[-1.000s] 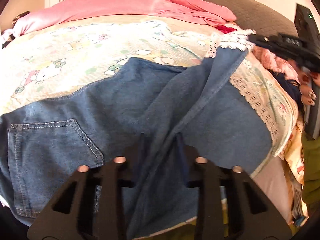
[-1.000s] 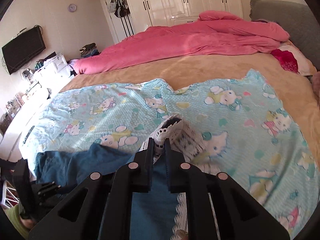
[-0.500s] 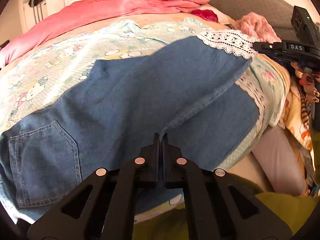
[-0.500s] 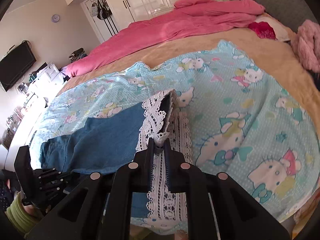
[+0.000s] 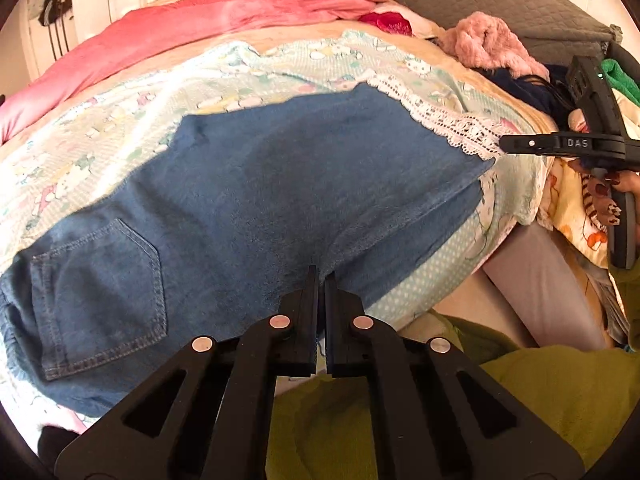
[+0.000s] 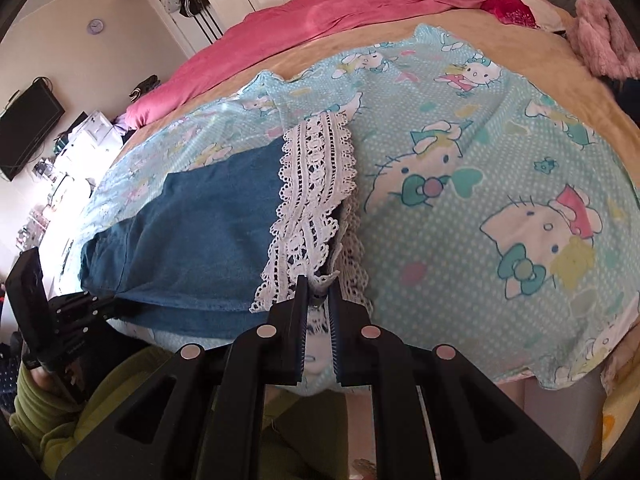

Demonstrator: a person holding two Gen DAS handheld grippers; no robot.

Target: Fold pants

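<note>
Bedroom light falls on a bed spread with a cartoon-cat sheet (image 6: 500,184), a pink quilt (image 5: 208,28) heaped along its far side. At the near edge, the left gripper (image 5: 320,276) has its jaws pressed together on the near edge of the denim pants (image 5: 280,184); whether much cloth sits between the tips is hard to see, but the fabric runs right into them. The right gripper (image 6: 318,284) is nearly closed, pinching the white lace hem (image 6: 312,200) at the leg end. Outward from both, the pants lie flat along the bed edge, one leg laid over the other, back pocket (image 5: 100,296) uppermost toward the waist. So the lengthwise fold looks done. Judging by this, the legs must yet be brought up to the waist and smoothed.
</note>
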